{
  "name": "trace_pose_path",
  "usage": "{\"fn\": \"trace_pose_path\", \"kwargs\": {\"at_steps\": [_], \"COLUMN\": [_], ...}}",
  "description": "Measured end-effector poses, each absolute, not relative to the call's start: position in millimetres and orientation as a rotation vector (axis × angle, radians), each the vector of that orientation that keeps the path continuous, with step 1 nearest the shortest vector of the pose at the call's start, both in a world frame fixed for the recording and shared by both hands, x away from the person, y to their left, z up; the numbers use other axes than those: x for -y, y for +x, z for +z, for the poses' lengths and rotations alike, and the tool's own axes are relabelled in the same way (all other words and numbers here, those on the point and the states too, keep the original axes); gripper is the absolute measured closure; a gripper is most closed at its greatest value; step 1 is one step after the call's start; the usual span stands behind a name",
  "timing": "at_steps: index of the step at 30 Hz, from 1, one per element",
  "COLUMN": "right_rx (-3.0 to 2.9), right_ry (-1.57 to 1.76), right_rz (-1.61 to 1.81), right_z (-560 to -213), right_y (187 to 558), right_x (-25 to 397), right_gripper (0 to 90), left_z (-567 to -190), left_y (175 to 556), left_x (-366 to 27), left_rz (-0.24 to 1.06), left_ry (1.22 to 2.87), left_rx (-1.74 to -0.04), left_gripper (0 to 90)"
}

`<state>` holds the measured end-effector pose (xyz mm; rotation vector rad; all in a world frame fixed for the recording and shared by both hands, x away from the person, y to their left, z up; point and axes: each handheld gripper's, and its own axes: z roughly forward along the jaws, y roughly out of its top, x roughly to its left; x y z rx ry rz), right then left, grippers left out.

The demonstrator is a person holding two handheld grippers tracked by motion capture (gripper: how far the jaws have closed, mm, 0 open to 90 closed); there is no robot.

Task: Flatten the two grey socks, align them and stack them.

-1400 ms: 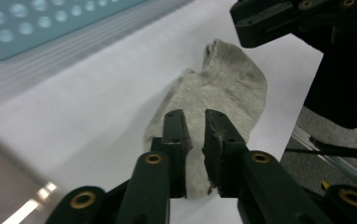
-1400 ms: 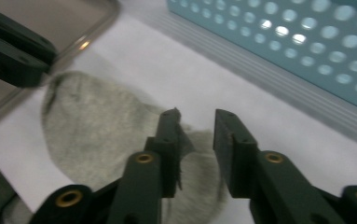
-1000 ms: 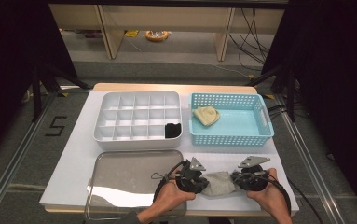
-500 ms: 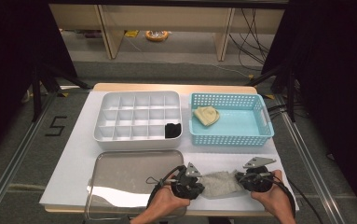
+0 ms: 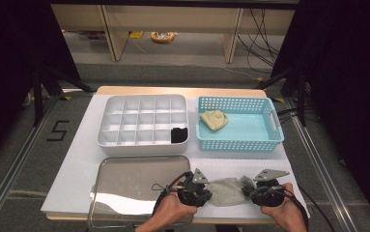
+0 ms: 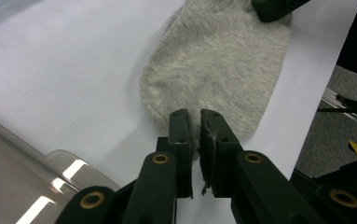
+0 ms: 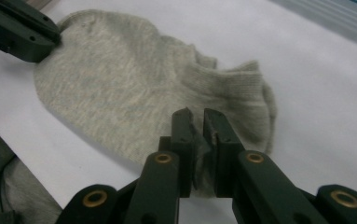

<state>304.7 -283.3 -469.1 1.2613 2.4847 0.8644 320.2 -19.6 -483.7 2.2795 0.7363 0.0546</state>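
Sock [image 6: 213, 79] toe in left tool [image 6: 194, 122], cuff in right tool [image 7: 198, 120]

High view: fixed above the near edge of the worktop [image 5: 76, 164], facing forward and down, far enough back to take in the whole worktop and the floor and shelving beyond.

Left tool [image 6: 195, 122] view: rides on that tool, very close to the surface, looking along its jaws toward the right across the grey sock [image 6: 218, 70].

Right tool [image 7: 198, 120] view: same mounting, equally close, looking left across the sock.

Shared: all three views cover the sock on the near right strip of worktop; each tool view catches the opposite tool's tip at the sock's far end.
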Motion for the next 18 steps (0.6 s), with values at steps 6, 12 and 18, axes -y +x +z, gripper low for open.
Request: {"fn": "trace_pose_path", "kwargs": {"at_steps": [6,12,18], "right_rx": [-2.474,-2.404,-2.388], "right_ry": [1.282,1.325,1.255], "right_rz": [0.826,0.837,0.893], "right_z": [-469.5,-466.0,-458.6], "right_y": [305.8,308.6,306.8], "right_x": [288.9,301.1,299.1], "right_gripper": [82.2,81.3,77.1], "left_z": [-484.2,-485.1,-468.6], "left_y": [320.2,319.4,327.0], "left_x": [20.0,22.2,14.9], "left_rz": [0.048,0.047,0.082], "left_ry": [2.274,2.228,2.154], "left_rx": [-0.748,-0.793,-0.818], "left_gripper": [82.0,81.3,67.2]}}
